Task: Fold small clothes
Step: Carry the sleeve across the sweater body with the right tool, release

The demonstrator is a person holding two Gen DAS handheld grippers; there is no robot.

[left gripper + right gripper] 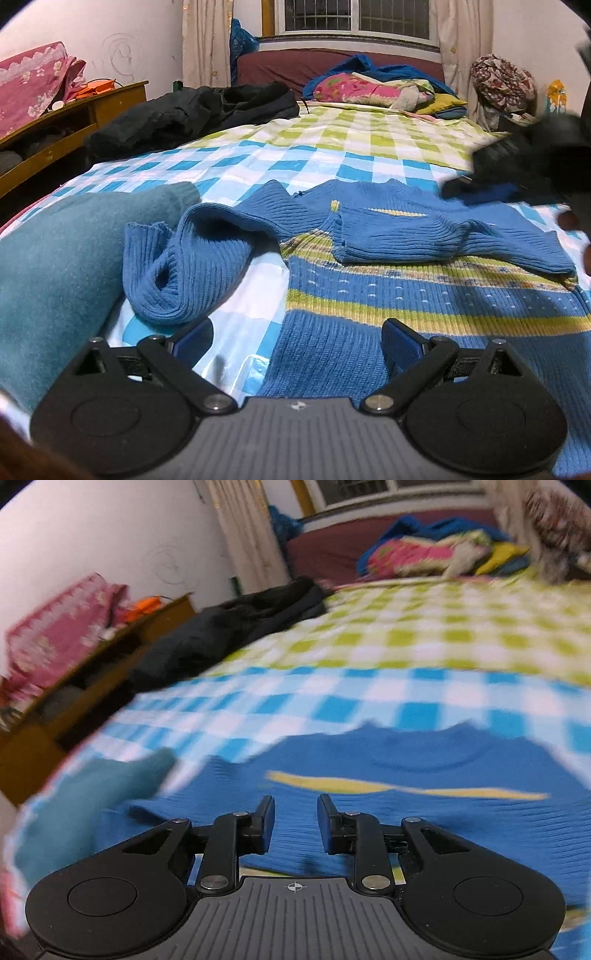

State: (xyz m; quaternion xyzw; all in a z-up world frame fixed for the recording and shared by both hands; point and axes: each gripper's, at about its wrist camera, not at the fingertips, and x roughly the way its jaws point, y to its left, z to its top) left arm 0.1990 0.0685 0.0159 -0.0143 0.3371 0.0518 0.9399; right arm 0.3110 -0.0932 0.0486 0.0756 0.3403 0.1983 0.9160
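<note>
A small blue knit sweater with green and yellow stripes lies flat on the checked bed sheet. One sleeve is folded across its chest. The other sleeve lies crumpled to the left. My left gripper is open wide and empty, low over the sweater's lower left edge. The right wrist view is blurred; there my right gripper is open and empty just above the same sweater. The right gripper also shows as a dark blur in the left wrist view.
A teal garment lies at the left of the sweater, also in the right wrist view. A black jacket lies at the bed's far left. Pillows and bedding pile at the headboard. A wooden cabinet stands at the left.
</note>
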